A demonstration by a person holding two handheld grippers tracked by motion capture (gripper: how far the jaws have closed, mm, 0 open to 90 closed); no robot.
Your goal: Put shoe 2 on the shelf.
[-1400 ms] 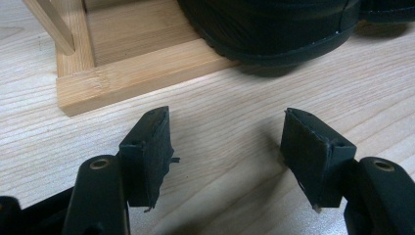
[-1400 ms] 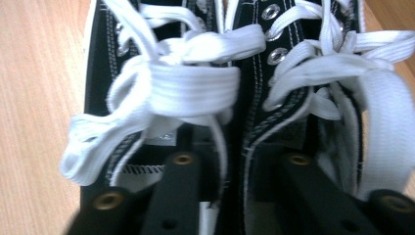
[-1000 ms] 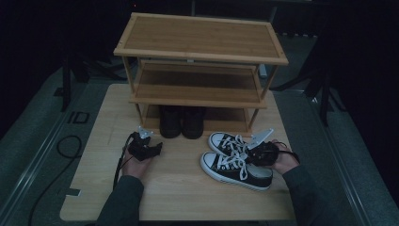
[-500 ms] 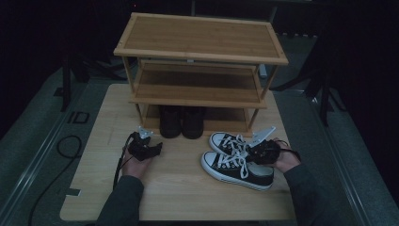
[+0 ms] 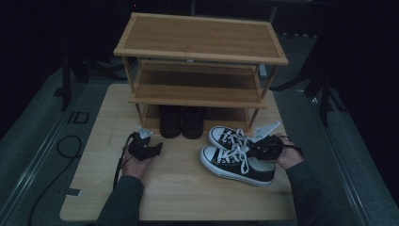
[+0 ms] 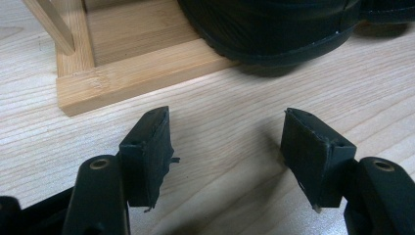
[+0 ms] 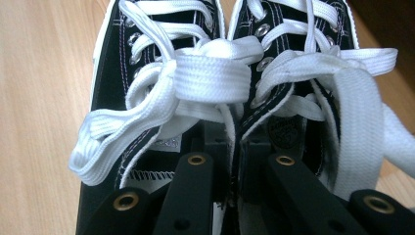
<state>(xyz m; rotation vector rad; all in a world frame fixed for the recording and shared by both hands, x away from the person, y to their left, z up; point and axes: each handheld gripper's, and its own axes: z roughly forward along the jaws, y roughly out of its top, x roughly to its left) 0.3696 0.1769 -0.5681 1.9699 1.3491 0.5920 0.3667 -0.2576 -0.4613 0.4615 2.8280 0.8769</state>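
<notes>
A pair of black low sneakers with white laces [image 5: 235,165] lies on the wooden table, right of centre. My right gripper [image 5: 266,147] sits over their heel ends. In the right gripper view it [image 7: 234,147] is shut, one jaw inside each shoe, pinching the two inner walls together, left sneaker [image 7: 112,73] and right sneaker [image 7: 293,44]. My left gripper [image 5: 141,148] rests low at the table's left, open [image 6: 227,142] with nothing between its fingers. It points at the rack's bottom board [image 6: 122,73] and a black shoe [image 6: 269,24].
A three-level bamboo shoe rack [image 5: 197,40] stands at the back of the table [image 5: 188,193]. Two black shoes [image 5: 181,121] sit on its lowest level. A cable trails off the table's left edge. Dark floor surrounds the table.
The right gripper and the sneakers have shifted slightly toward the rack. The left gripper has stayed put and open.
</notes>
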